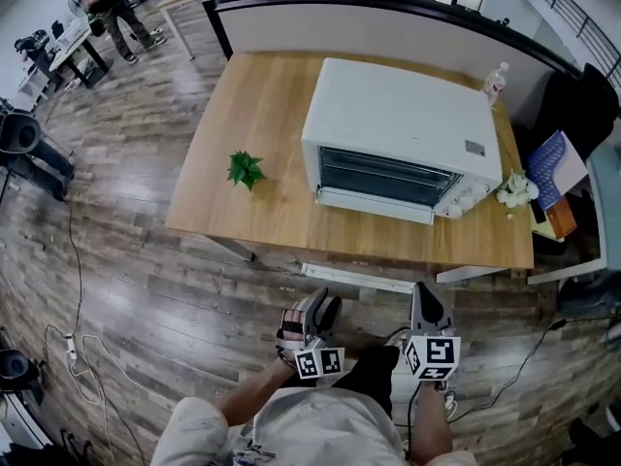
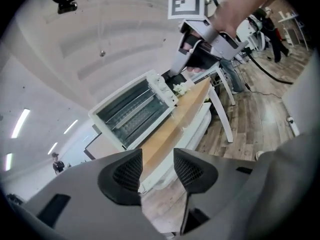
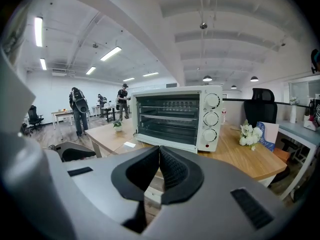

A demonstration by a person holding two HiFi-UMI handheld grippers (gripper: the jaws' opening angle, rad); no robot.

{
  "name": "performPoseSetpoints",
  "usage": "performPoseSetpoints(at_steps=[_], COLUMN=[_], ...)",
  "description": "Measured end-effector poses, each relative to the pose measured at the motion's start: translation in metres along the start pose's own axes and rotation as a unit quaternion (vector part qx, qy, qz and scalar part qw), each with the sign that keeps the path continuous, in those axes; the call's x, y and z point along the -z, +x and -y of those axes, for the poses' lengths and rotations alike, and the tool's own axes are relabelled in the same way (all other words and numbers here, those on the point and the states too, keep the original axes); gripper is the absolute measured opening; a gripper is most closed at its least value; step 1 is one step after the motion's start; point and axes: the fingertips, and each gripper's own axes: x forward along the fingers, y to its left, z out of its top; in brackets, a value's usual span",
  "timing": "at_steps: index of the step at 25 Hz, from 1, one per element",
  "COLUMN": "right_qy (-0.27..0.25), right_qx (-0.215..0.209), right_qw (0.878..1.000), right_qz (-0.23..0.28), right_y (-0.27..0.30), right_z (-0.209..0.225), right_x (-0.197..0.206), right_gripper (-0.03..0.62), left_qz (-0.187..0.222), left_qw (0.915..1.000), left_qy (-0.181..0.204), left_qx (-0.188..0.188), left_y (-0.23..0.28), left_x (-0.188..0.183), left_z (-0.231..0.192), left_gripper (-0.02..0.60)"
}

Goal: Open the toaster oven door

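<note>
The toaster oven (image 1: 398, 124) sits on the right half of the wooden desk (image 1: 243, 105), its front facing the person. It is a white box with a dark glass door (image 1: 383, 175) that is shut. Wire racks show through the glass. Three white knobs (image 3: 211, 118) run in a column down the panel to the right of the door.

A small green plant (image 1: 245, 170) stands on the desk well to the oven's left, and a bunch of white flowers (image 1: 516, 190) lies just beside its right end.

Both grippers are held low in front of the desk, well apart from the oven. The left gripper (image 2: 158, 160) has its jaws a little apart with nothing between them. The right gripper (image 3: 159, 156) has its jaws pressed together, gripping nothing.
</note>
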Motion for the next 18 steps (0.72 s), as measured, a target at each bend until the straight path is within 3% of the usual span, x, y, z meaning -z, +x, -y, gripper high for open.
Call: performPoseSetpoints(at_steps=[6,12,18], right_qy=[-0.001,-0.002,0.001], right_qx=[0.013,0.027,0.026], right_qw=[1.0,0.999,0.997], right_qz=[0.018,0.043,0.076], right_y=[-0.009,-0.018,-0.022], right_z=[0.003,0.008,0.002], right_x=[-0.014,-0.033,-0.058], right_gripper=[0.023,0.023,0.023], left_qz=[-0.014,-0.01,0.019], left_qw=[0.9962,0.9859,0.9768], left_qy=[-0.084,-0.166,-0.211], left_qx=[-0.017,-0.017,-0.031], left_y=[-0.008,-0.011,-0.018], left_x=[-0.004,-0.016,-0.039], left_z=[-0.032,-0.056,-0.093], left_gripper=[0.204,0.204,0.204])
